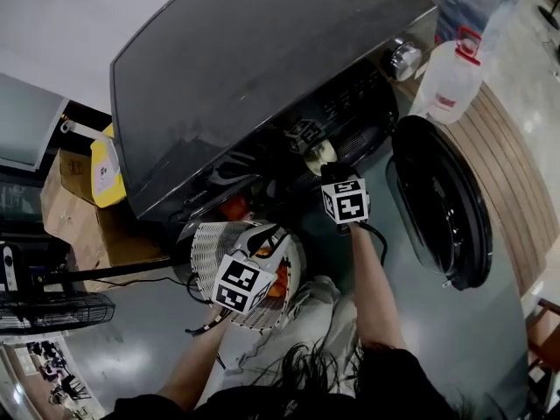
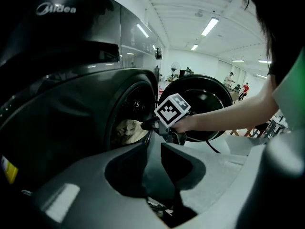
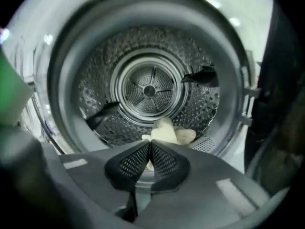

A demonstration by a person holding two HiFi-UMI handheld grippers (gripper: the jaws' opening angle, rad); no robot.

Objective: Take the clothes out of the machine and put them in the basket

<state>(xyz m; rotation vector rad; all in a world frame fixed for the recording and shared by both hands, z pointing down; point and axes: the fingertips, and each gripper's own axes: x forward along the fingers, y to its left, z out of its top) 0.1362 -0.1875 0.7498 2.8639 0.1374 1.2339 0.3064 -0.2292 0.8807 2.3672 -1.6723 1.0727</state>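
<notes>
R hand-held gripper (image 3: pixel 150 149) clenched on thin fold of cream garment (image 3: pixel 164 130), low in drum (image 3: pixel 95 94) just ahead. L hand-held gripper (image 2: pixel 153 149) released, over basket (image 1: pixel 203 234). Risk: shallow pinch slips on pull-out, garment drops back.

A clear jug (image 1: pixel 451 81) (red cap) stands by wooden slats (image 1: pixel 522 175), well apart from a cardboard box (image 1: pixel 66 219).

Around the machine (image 1: pixel 262 68), its door (image 1: pixel 442 204) stands at 4 o'clock, basket (image 1: pixel 214 243) at 7, bottle (image 1: pixel 451 81) at 2; a garment (image 3: pixel 167 132) lies inside.
</notes>
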